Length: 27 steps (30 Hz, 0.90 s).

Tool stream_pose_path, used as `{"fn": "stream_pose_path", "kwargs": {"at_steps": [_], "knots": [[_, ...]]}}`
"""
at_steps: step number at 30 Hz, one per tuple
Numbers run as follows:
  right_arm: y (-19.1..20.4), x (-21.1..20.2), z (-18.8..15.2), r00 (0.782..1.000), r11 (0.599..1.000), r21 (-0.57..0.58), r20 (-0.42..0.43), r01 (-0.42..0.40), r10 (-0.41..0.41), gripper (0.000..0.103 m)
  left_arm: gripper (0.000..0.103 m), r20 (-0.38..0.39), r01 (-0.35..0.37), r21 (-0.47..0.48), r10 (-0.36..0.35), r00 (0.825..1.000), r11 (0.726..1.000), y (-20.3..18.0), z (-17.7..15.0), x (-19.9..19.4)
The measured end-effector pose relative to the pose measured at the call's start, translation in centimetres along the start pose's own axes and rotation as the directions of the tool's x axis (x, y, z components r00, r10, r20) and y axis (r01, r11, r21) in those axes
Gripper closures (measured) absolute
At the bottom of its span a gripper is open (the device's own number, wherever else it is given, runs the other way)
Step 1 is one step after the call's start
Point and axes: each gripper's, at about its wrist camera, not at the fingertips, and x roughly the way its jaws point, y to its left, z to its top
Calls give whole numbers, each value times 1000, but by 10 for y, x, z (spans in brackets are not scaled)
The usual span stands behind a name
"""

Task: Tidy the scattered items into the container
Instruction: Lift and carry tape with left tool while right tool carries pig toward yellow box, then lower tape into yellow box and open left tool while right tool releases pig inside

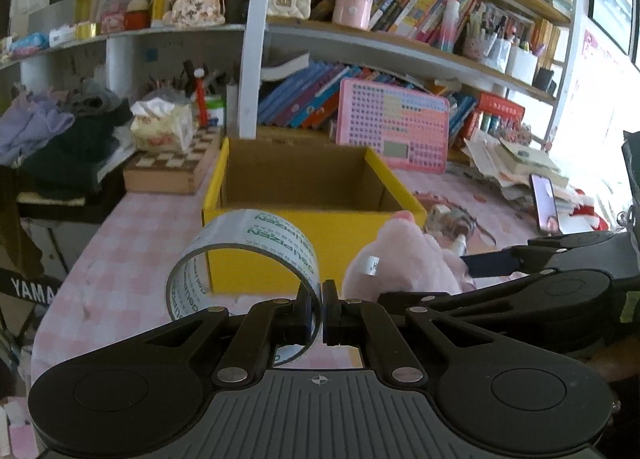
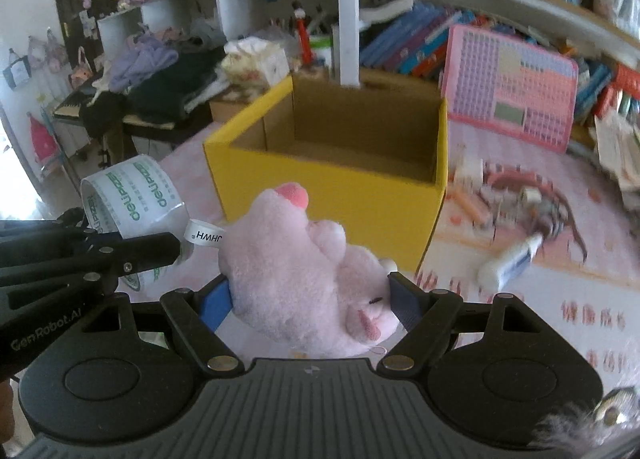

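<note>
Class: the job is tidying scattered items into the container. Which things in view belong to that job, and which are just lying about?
Job: yellow box; tape roll in left gripper; pink plush toy in right gripper; white tube.

Lying about: pink keyboard toy; phone; chessboard box; shelf books.

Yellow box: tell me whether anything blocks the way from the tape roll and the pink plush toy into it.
Nothing visible does. The yellow box is open-topped and looks empty; the tape roll in the left gripper and pink plush toy in the right gripper face its near wall.
</note>
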Motion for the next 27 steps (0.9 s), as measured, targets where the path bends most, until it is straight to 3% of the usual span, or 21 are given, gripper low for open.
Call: {"fn": "stream_pose_path", "kwargs": {"at_steps": [7, 14, 18, 22, 27], "knots": [[-15, 1, 36, 993, 998, -60, 116, 2, 5, 24, 100, 81, -7, 38, 4, 997, 999, 0, 38, 14], [-39, 23, 77, 985, 995, -103, 173, 2, 16, 24, 100, 94, 18, 104, -28, 995, 994, 2, 80, 50], [-52, 54, 105, 989, 976, -217, 142, 2, 30, 24, 100, 48, 32, 187, -41, 998, 982, 0, 103, 81], [-59, 89, 127, 993, 925, -379, 103, -8, 50, 23, 100, -31, 34, 262, -27, 999, 964, -3, 116, 117], [-67, 141, 141, 999, 876, -480, -12, -49, 49, 23, 99, -133, 32, 305, 10, 991, 952, -5, 123, 162]]}}
